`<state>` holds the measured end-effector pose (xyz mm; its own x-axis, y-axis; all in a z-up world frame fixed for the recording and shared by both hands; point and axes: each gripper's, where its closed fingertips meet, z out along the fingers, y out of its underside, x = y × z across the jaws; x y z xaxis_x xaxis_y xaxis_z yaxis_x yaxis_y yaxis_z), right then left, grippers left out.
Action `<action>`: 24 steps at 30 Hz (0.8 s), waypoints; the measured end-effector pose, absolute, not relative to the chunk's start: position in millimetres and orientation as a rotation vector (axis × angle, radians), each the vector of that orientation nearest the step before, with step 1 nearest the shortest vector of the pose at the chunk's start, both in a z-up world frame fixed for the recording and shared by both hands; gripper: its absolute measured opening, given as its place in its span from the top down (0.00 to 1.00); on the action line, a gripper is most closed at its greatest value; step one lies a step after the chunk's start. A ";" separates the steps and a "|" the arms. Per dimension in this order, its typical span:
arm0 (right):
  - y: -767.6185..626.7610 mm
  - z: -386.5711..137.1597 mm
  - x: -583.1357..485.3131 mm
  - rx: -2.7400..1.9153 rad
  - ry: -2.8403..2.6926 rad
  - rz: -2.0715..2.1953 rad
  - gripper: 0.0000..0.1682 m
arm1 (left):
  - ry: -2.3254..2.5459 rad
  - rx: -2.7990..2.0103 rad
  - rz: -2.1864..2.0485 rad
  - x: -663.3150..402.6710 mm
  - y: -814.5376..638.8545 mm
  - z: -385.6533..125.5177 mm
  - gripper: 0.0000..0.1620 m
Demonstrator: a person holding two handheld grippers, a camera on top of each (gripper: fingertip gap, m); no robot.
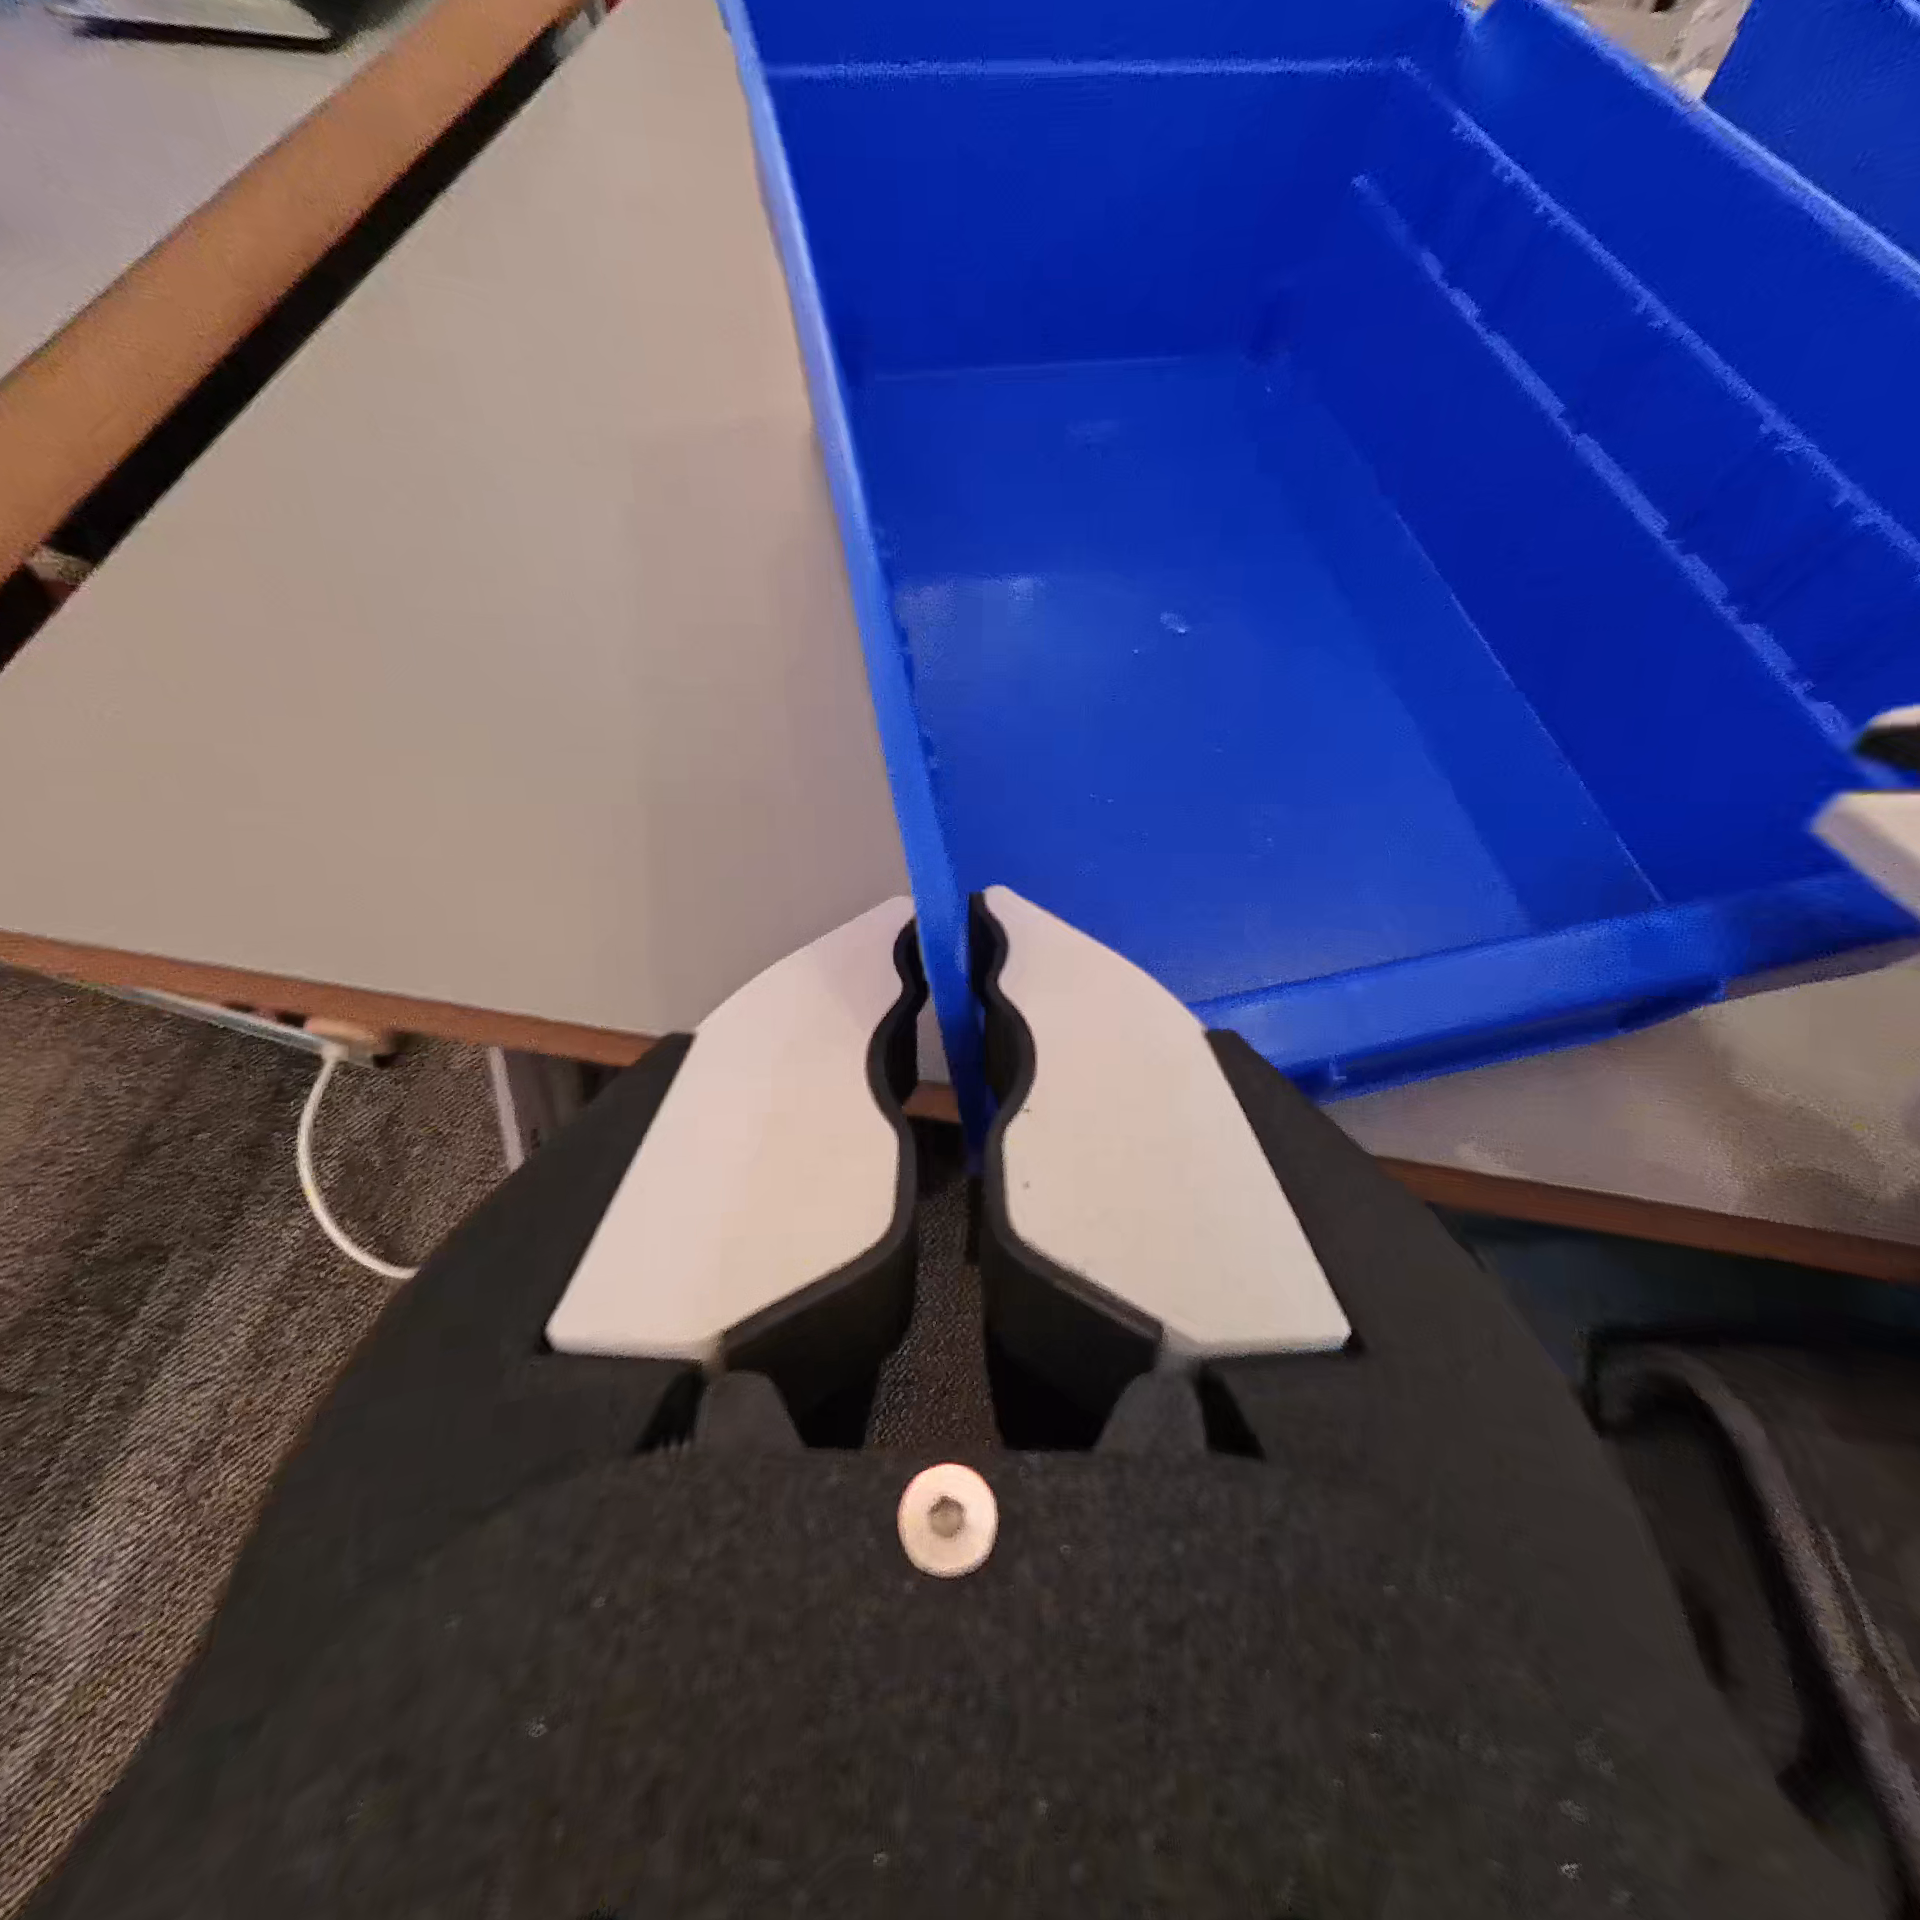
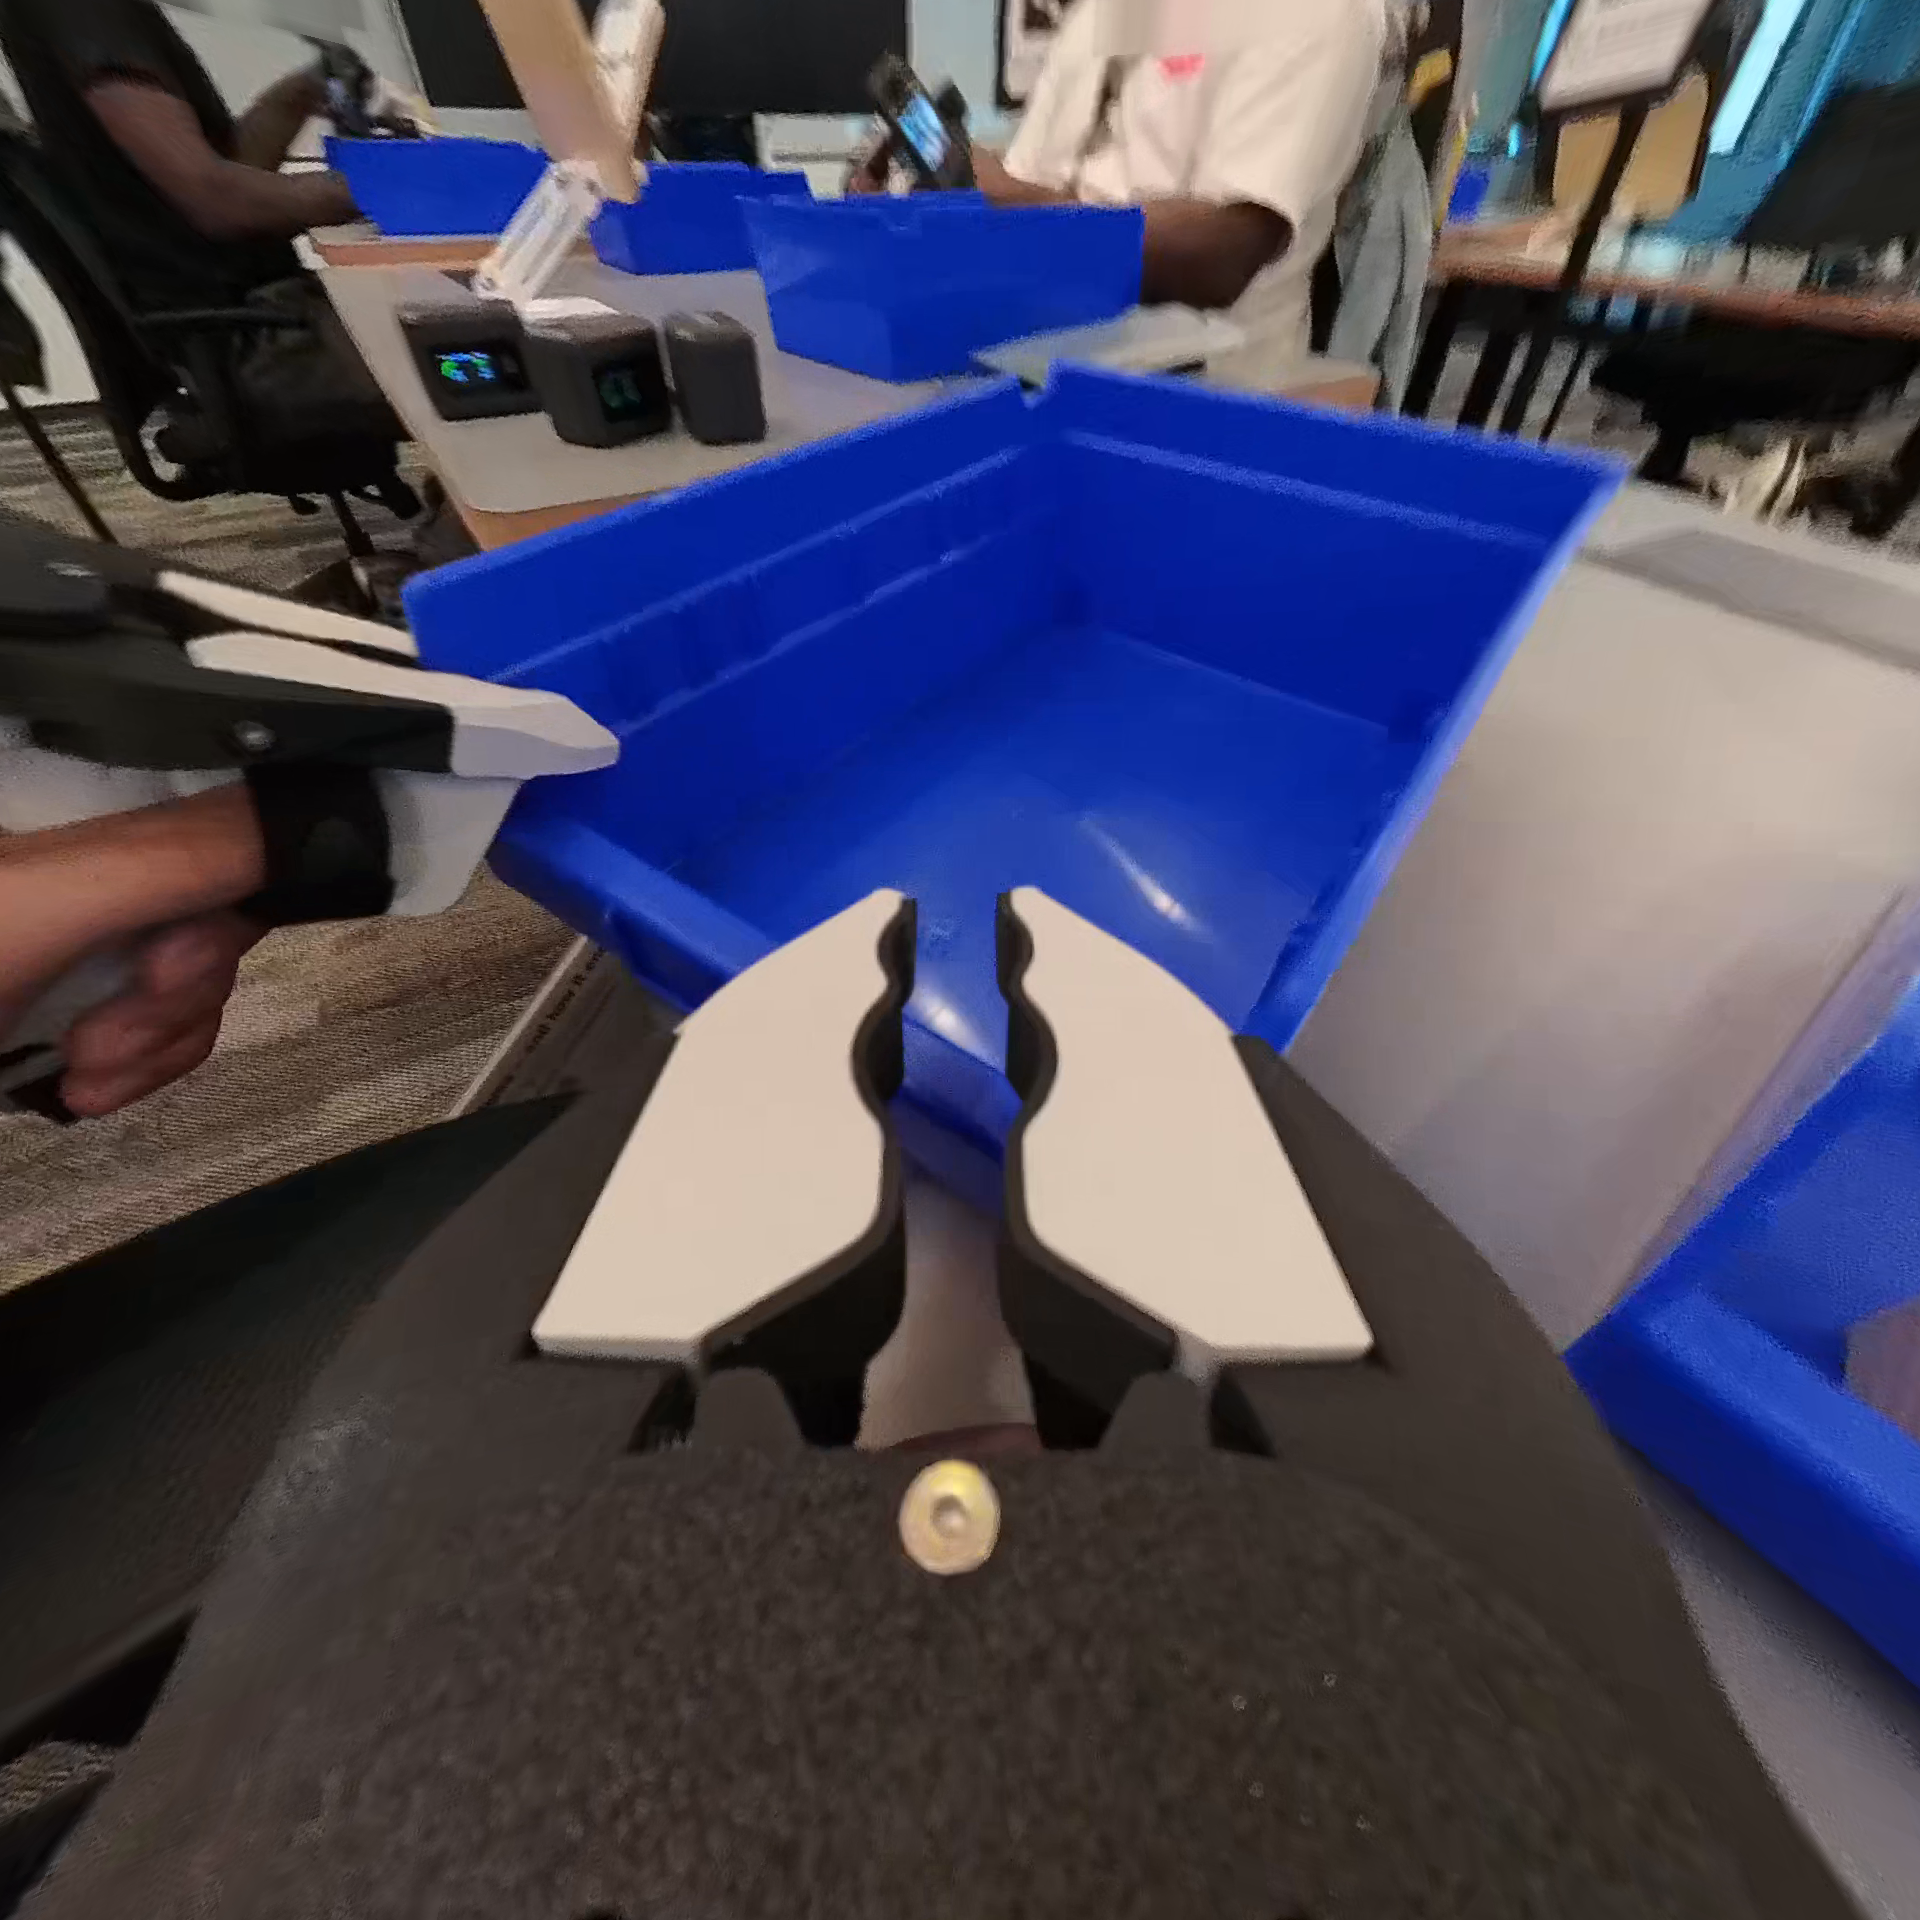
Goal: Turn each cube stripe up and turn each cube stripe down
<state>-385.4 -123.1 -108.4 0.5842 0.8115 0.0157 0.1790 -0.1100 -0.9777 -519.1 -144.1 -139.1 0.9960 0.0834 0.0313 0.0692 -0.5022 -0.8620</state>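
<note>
No cube shows in either view. An empty blue bin [image 1: 1039, 208] stands on a grey table [image 1: 468, 623] at its front edge. My left gripper [image 1: 943, 914] is shut on the bin's left wall near the front corner, with the wall edge-on between its fingers. In the right wrist view the bin [image 2: 1143, 540] fills the middle, and the left gripper [image 2: 509, 696] clamps its corner at the left. My right gripper [image 2: 956, 914] hovers over the bin's near wall, jaws a narrow gap apart and empty. Its fingertips [image 1: 1875, 821] show at the right edge of the left wrist view.
A second blue bin [image 2: 1766, 1351] stands close on the right and also shows in the left wrist view [image 1: 1829, 94]. A hand [image 2: 125, 935] holds the left gripper. Behind are other tables with blue bins [image 2: 935, 281], small black devices [image 2: 582, 374] and people. Carpet [image 1: 156, 1247] lies below the table edge.
</note>
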 end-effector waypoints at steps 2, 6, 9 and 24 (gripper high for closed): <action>-134.8 -93.1 -379.9 -1.523 -0.876 0.585 0.83 | -0.121 -2.099 0.001 -523.7 -149.5 -139.1 0.97; -139.9 -67.5 -338.8 -1.419 -0.733 0.442 0.72 | -0.145 -2.098 -0.035 -525.7 -156.0 -139.4 0.97; -120.1 -79.1 -319.7 -1.496 -0.641 0.393 0.67 | -0.148 -2.095 -0.038 -523.1 -158.0 -139.4 0.97; -89.0 -49.3 -320.4 -1.615 -0.517 0.441 0.95 | -0.029 -1.816 0.176 -491.9 -157.1 -62.2 0.97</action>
<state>-320.4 -89.0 -49.3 0.8222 0.5689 0.0162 0.0736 -0.0781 -0.9942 -491.9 -157.1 -62.2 0.9880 0.1136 -0.1046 -0.0734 -0.2506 -0.9653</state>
